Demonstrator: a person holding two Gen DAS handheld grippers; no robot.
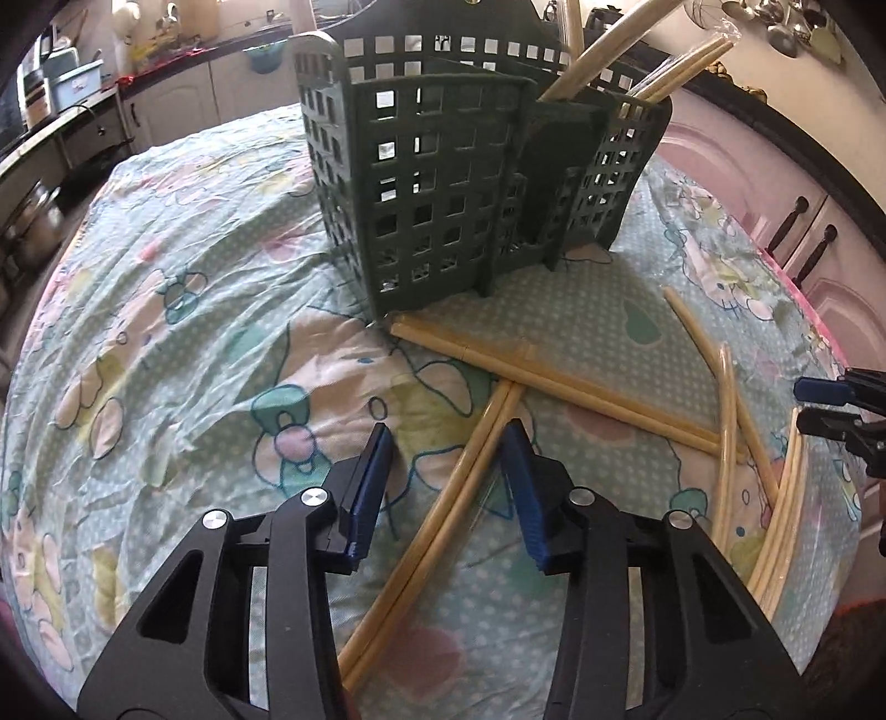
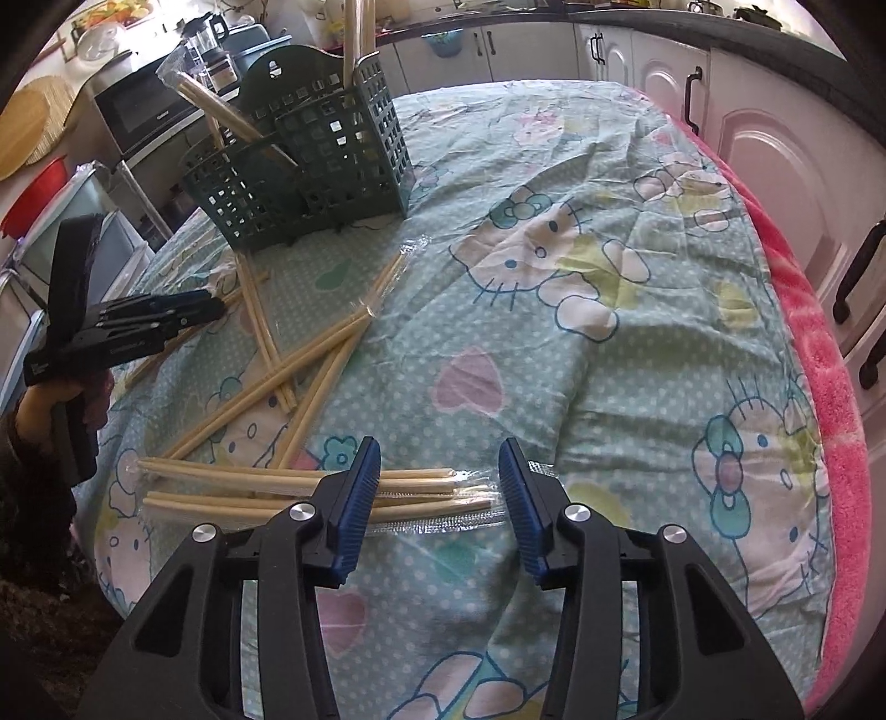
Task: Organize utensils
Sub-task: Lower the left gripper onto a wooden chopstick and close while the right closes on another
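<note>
A dark green lattice utensil basket [image 1: 443,194] [image 2: 310,160] stands on the cartoon-print cloth, with wrapped chopsticks [image 1: 598,50] leaning out of it. Several wrapped pale chopstick pairs lie crossed on the cloth in front of it. My left gripper [image 1: 447,437] hangs low over one pair [image 1: 443,509] that runs between its jaws close to the right finger; the pads do not press it. My right gripper [image 2: 439,450] is open above the ends of two wrapped pairs [image 2: 277,487] lying crosswise. Each gripper shows in the other view: the right gripper [image 1: 830,410] and the left gripper [image 2: 138,315].
A pink towel [image 2: 819,343] lines the table's right edge, with white cabinets [image 2: 764,144] behind it. A microwave [image 2: 144,116] and a counter with kitchenware stand beyond the basket. A hand [image 2: 50,399] holds the left gripper at the table's near left edge.
</note>
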